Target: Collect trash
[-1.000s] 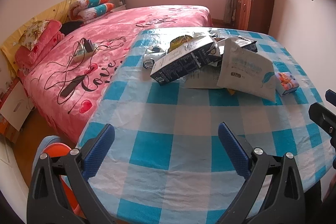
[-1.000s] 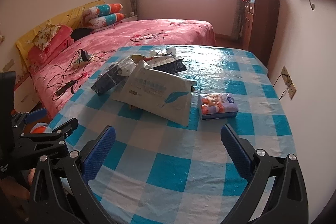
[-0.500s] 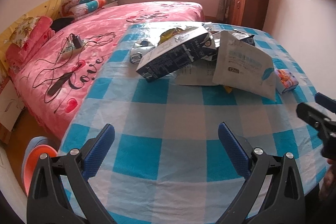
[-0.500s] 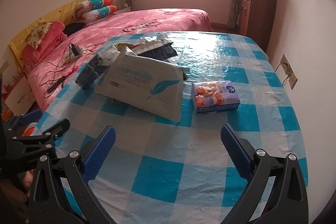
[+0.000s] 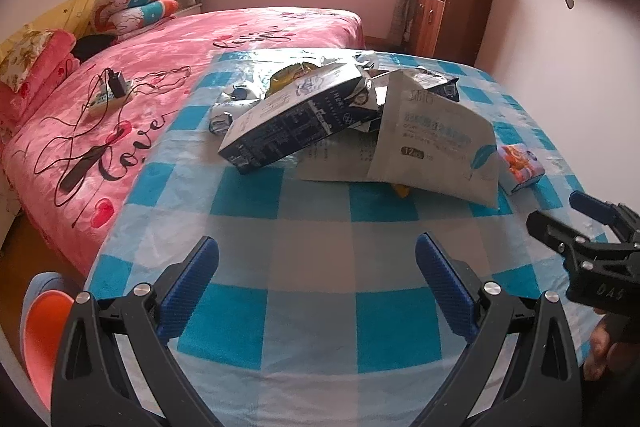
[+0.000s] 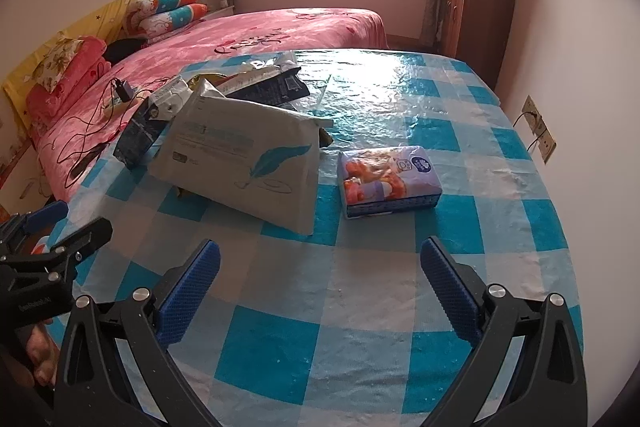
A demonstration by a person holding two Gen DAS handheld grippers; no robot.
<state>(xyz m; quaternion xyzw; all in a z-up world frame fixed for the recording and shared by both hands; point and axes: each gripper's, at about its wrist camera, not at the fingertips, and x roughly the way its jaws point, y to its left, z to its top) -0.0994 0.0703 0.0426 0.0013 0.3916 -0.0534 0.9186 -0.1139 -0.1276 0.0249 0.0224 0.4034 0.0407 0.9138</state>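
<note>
Both wide open and empty above the checked table (image 6: 460,155), left gripper (image 5: 316,283) and right gripper (image 6: 320,287), facing the trash pile: dark carton (image 5: 296,119), grey pouch (image 5: 436,143) marked "12", tissue pack (image 6: 388,179) beside it; pink bedspread (image 5: 132,147) reading "Love".

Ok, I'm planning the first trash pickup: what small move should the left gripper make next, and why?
Probably ease the left gripper forward toward the dark carton: its jaws are open and empty, short of the pile, and the carton's near end lies closest on the checked tablecloth.
</note>
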